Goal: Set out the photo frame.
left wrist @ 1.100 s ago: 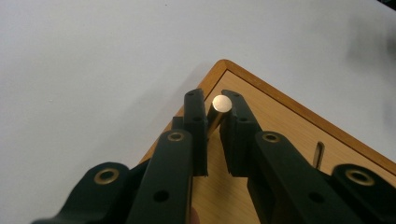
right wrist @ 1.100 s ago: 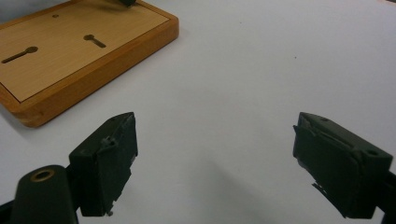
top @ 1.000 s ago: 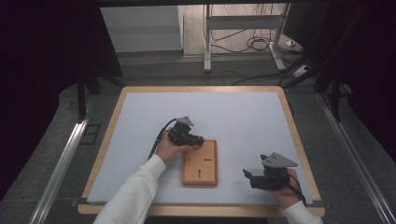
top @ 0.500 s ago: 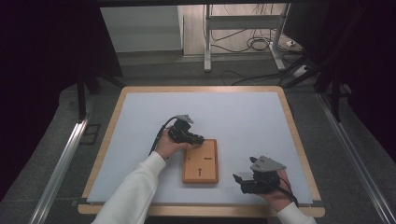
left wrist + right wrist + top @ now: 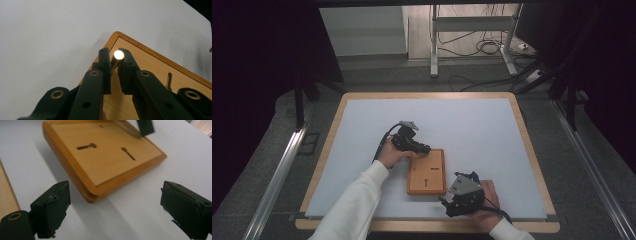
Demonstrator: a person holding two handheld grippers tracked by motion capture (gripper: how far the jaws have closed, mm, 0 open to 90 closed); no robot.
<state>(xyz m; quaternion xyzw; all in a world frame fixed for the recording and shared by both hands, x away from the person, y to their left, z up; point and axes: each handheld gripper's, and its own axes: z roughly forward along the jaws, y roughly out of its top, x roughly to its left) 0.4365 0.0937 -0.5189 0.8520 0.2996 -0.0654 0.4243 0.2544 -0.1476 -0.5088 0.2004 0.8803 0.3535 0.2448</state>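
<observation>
Left claw (image 5: 114, 61) clamps brass peg (image 5: 118, 54) (board's corner); right claw (image 5: 113, 212) has been opening, empty.

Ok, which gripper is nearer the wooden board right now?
Left. The left gripper is over the wooden board's far corner, shut on a metal pin. The right gripper sits open just off its near right corner.

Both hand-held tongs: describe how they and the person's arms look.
The left tongs and right tongs are black, with brass-ringed screw holes on the jaw arms. Each carries a grey three-cornered plate on top and trails a black cable. The left arm wears a white sleeve; a white cuff shows at the right.
</observation>
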